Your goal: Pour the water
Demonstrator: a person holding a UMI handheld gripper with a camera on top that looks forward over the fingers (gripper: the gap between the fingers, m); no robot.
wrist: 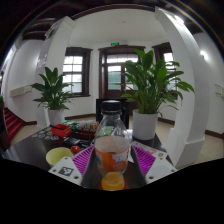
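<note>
We see the gripper (111,160) pinching a bottle (112,150) upright between its fingers, above the bench (30,152). Green cup (58,156) sits left (contents unclear). Pouring looks not yet begun; tilting remains.

Dark table (30,152) w/ yellow bowl (58,156), red box (61,130).

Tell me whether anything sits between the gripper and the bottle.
Nothing does. The bottle already stands between the gripper's fingers, its orange liquid visible. The yellow bowl lies off to one side, not in between.
</note>
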